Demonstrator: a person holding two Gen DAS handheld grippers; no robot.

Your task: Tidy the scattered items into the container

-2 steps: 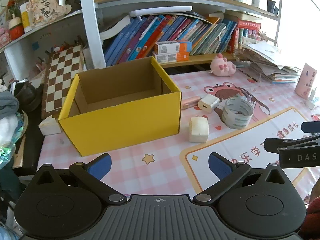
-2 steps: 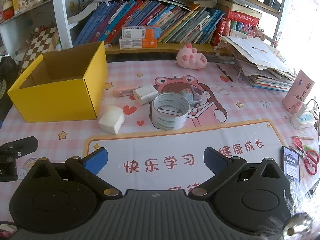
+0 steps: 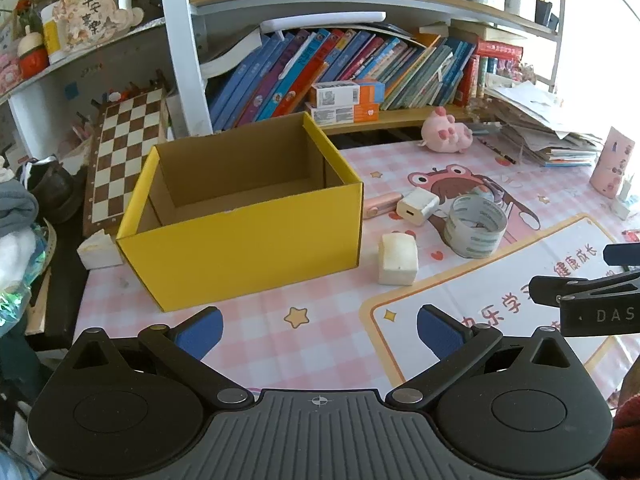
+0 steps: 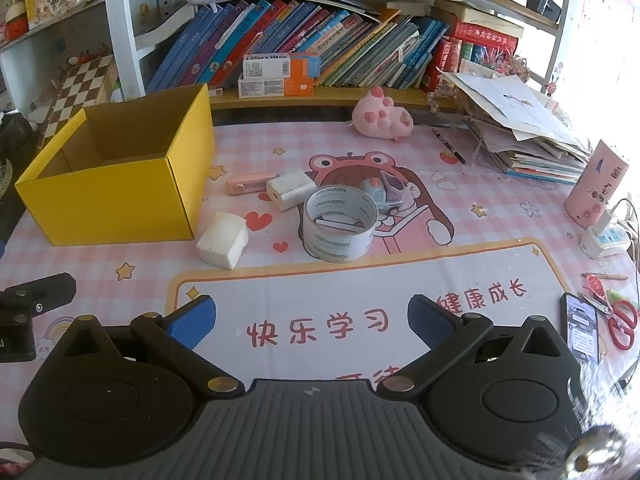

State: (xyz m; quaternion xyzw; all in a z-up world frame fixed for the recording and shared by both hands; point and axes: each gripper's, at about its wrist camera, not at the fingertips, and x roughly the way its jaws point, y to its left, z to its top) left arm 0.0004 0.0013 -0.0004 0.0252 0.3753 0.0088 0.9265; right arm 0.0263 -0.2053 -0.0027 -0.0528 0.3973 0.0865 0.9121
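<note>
An empty yellow cardboard box (image 3: 244, 236) (image 4: 116, 196) stands open on the pink checked mat. To its right lie a white foam block (image 3: 398, 259) (image 4: 222, 240), a white charger cube (image 3: 417, 205) (image 4: 291, 190), a pink slim case (image 3: 380, 203) (image 4: 247, 182), a roll of grey tape (image 3: 475, 226) (image 4: 340, 223) and a small blue toy car (image 4: 383, 196). My left gripper (image 3: 319, 330) hovers open in front of the box, holding nothing. My right gripper (image 4: 310, 322) is open and empty, short of the tape roll.
A pink plush (image 4: 382, 117) sits by the bookshelf (image 4: 304, 52). Stacked papers (image 4: 520, 136), a pink bottle (image 4: 598, 188), a power strip (image 4: 604, 240), a phone (image 4: 581, 326) and red scissors (image 4: 622, 322) crowd the right side. A chessboard (image 3: 124, 156) leans left of the box.
</note>
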